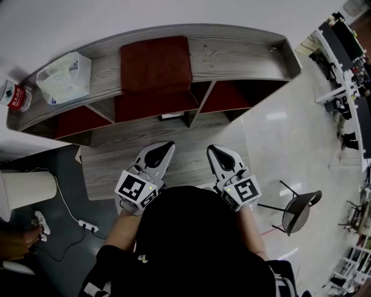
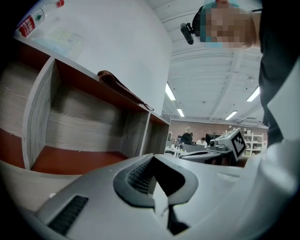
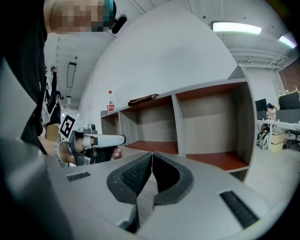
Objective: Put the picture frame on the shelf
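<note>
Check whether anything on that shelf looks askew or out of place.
Nothing looks spilled or damaged. One oddity: the dark red picture frame lies flat on top of the shelf instead of standing upright.

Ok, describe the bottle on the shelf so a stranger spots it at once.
Find the long grey shelf unit against the white wall and follow its top board to the left end in the head view. The bottle stands there, just beyond the crinkled clear bag. It alone carries a red label.

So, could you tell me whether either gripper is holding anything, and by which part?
Nothing is held: the left gripper and right gripper are both shut, empty.
</note>
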`<action>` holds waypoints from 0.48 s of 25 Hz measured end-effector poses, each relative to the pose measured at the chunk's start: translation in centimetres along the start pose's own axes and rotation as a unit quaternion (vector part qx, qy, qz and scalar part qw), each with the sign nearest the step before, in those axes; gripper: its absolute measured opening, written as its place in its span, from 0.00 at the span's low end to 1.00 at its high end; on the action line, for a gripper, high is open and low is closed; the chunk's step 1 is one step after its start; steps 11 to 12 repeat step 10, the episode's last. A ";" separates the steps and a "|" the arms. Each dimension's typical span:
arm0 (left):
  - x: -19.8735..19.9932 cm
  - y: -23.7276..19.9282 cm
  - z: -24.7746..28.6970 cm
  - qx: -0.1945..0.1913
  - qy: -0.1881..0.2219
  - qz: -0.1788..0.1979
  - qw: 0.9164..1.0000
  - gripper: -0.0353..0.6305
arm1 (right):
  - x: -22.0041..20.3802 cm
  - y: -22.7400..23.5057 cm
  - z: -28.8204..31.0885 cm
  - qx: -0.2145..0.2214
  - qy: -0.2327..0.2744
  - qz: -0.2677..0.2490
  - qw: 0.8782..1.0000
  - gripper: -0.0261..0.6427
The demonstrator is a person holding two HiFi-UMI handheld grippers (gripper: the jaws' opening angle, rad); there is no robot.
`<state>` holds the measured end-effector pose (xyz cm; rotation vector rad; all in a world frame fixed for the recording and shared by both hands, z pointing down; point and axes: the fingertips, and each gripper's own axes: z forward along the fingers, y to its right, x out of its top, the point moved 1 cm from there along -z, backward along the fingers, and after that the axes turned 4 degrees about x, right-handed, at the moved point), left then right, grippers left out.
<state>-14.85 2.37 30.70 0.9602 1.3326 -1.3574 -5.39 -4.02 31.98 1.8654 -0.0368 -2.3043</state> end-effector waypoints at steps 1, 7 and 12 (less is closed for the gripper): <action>0.0 0.2 0.0 -0.004 -0.002 0.003 1.000 0.06 | 0.0 0.0 0.0 -0.001 0.000 0.001 1.000 0.04; 0.0 1.3 -0.5 -0.016 0.008 0.031 0.999 0.06 | -0.3 -0.3 -0.4 -0.005 -0.001 0.007 1.000 0.04; -0.1 1.4 -0.7 -0.014 0.012 0.022 1.000 0.06 | -0.4 -0.4 -0.6 -0.006 -0.002 0.009 1.000 0.04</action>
